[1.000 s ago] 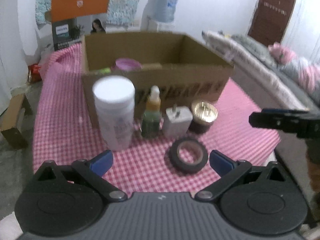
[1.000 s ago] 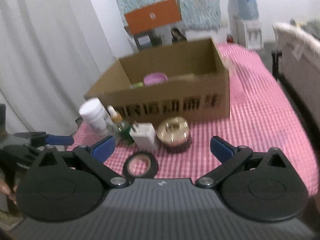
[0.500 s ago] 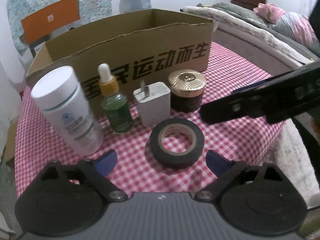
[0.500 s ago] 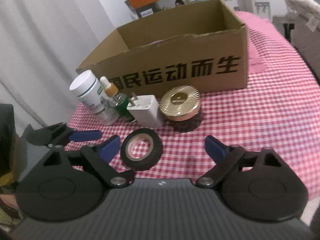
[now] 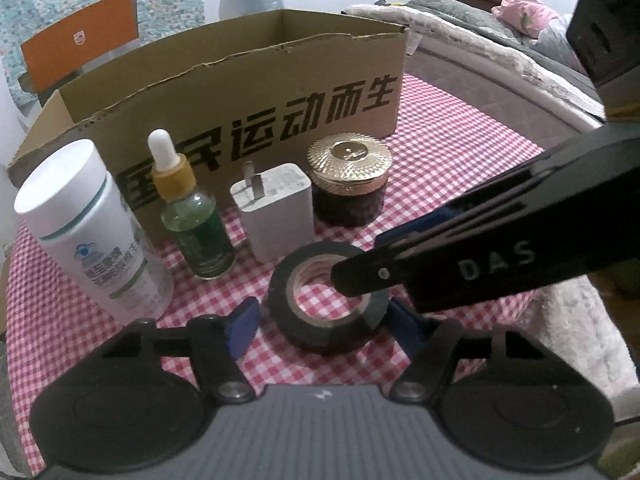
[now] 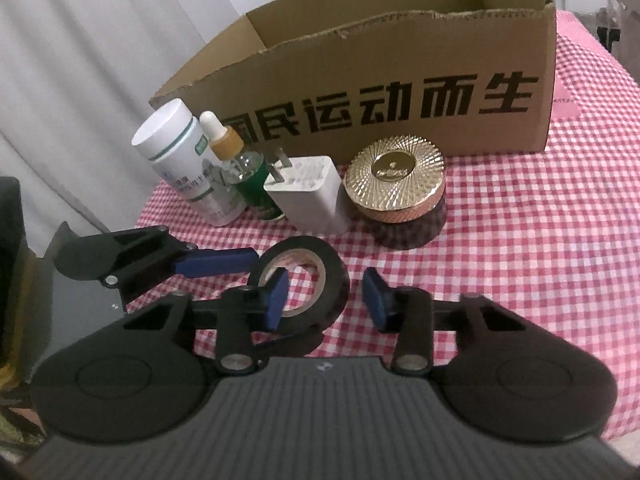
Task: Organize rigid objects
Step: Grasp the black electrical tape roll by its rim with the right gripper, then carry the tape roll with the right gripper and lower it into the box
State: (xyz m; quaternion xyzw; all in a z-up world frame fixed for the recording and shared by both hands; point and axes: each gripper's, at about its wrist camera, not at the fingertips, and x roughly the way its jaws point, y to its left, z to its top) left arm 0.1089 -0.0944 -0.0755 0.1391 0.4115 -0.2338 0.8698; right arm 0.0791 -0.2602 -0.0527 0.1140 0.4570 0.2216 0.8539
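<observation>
Counter cloth [image 5: 460,152]: red-and-white gingham check. Corrugated cardboard box [image 5: 248,92]: plain tan-brown, with bold black printed characters across its front wall. Roll of electrical tape [image 5: 320,328]: matte black outside, pale beige core inside. Cylindrical plastic bottle [image 5: 86,232]: white cap and body, a thin teal band under the cap, blue-and-green label print. Glass dropper bottle [image 5: 196,220]: white bulb, amber-yellow collar, clear glass showing green liquid. Square plug adapter [image 5: 278,212]: white, with grey metal prongs. Round cosmetic jar [image 6: 396,188]: shiny gold lid embossed with radiating lines, dark brown body. Left tongs [image 5: 320,320] and right tongs [image 6: 326,300]: black frames, blue finger pads, grey ribbed housings.
</observation>
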